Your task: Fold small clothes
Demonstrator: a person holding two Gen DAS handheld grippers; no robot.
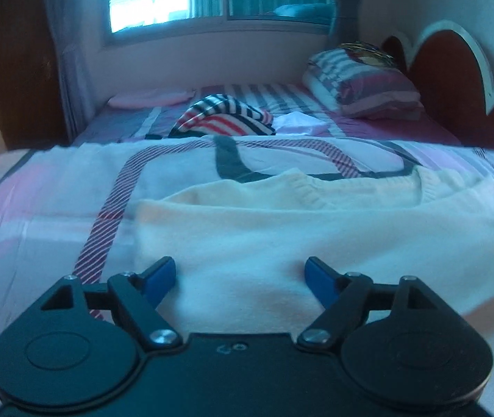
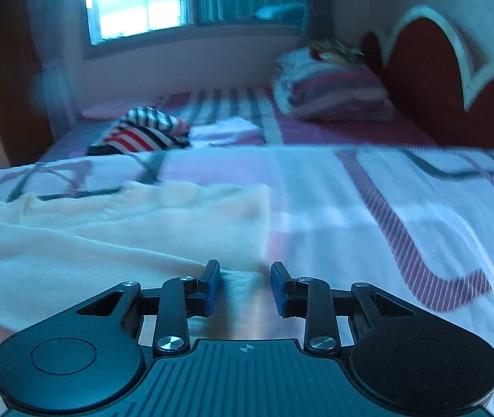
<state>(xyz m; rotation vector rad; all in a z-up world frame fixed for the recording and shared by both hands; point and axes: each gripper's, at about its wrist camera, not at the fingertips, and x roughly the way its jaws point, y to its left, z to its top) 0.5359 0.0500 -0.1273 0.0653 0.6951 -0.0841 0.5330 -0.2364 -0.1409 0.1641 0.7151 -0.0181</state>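
A cream knitted sweater (image 1: 281, 229) lay flat across the middle of the frame on the bed's patterned sheet (image 1: 56, 215). The left tongs (image 1: 240, 278) stood wide open low in the frame above the sweater's hem, holding nothing. In the right wrist view the sweater (image 2: 108, 229) filled the left half, and the right tongs (image 2: 245, 286) were partly open at its lower right edge, gripping nothing. Farther up lay a striped garment (image 1: 222, 114), a folded white cloth (image 1: 299, 123), and a striped pillow (image 1: 361, 83).
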